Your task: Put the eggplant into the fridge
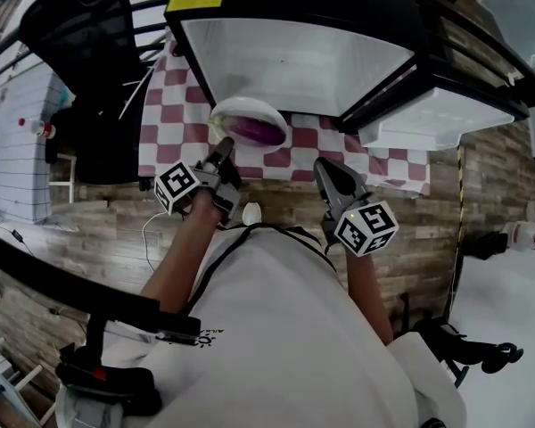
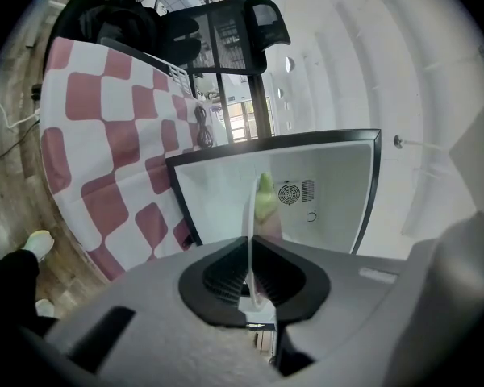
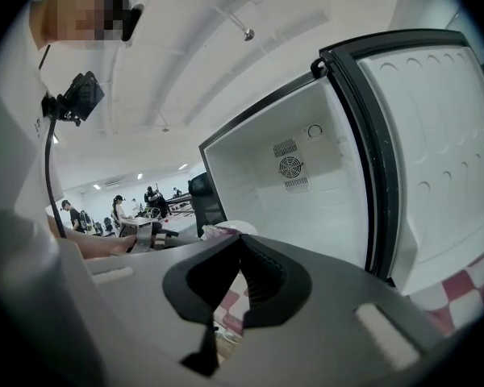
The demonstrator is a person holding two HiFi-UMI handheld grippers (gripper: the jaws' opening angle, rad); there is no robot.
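The left gripper (image 1: 223, 152) is clenched on the rim of a round white plate (image 1: 250, 111). The plate carries the purple eggplant (image 1: 259, 133) just in front of the open black fridge with a white interior (image 1: 294, 61). The right gripper (image 1: 324, 168) is also in front of the fridge, with its jaws closed on nothing.

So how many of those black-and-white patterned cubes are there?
2. One cube sits on the left gripper, which pinches the plate. The other cube is on the right gripper, facing the open fridge. None seem hidden.
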